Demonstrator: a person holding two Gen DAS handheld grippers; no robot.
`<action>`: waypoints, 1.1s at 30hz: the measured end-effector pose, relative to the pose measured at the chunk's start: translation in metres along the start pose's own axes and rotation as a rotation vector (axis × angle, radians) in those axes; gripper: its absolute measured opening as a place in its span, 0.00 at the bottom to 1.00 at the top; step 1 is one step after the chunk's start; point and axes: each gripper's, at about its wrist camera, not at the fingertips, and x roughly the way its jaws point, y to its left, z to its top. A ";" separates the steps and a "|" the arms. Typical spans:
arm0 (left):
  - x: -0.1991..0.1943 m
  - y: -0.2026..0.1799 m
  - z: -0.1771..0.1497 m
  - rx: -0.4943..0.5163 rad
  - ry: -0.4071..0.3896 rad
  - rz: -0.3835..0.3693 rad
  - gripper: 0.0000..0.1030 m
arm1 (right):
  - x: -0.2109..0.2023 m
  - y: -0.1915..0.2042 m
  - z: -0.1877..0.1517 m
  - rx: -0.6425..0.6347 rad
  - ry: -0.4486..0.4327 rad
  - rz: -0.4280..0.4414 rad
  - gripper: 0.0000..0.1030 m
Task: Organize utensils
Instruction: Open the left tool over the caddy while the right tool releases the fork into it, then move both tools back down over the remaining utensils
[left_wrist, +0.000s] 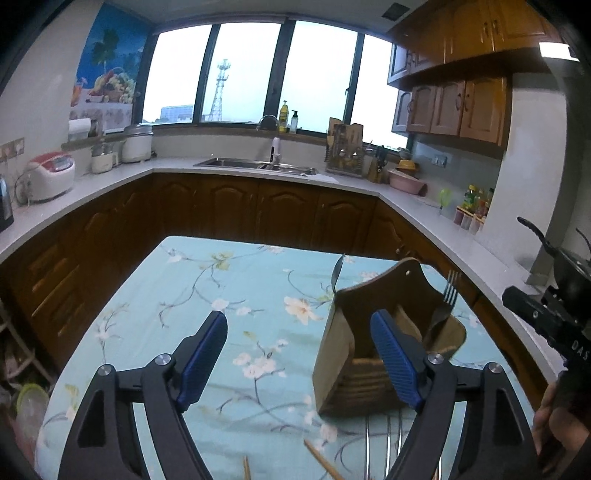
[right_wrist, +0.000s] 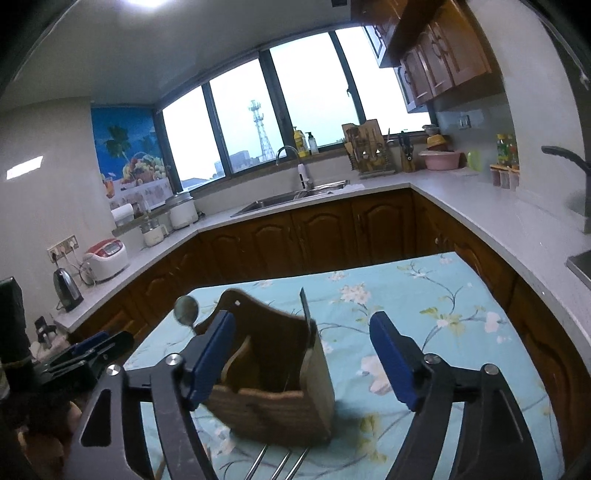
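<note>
A wooden utensil holder stands on the floral teal tablecloth. A fork, a knife and a spoon stick up out of it. My left gripper is open with only cloth in the gap, and the holder sits behind its right finger. My right gripper is open too, with the holder behind its left finger and partly in the gap, its pads clear of it. Metal utensil handles and wooden chopsticks lie on the cloth near the fingers' base.
Dark wooden cabinets and a grey L-shaped counter ring the table. A sink, rice cooker and kettle stand on the counter. The other gripper's body shows at the right edge and at the left edge.
</note>
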 end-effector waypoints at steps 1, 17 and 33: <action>-0.005 0.001 -0.001 -0.003 0.000 0.000 0.79 | -0.004 0.001 -0.002 0.003 0.001 0.002 0.78; -0.072 0.025 -0.022 -0.064 0.045 -0.013 0.85 | -0.063 0.012 -0.038 0.028 0.031 0.009 0.84; -0.115 0.052 -0.054 -0.123 0.140 0.012 0.86 | -0.098 0.011 -0.082 0.074 0.108 -0.017 0.84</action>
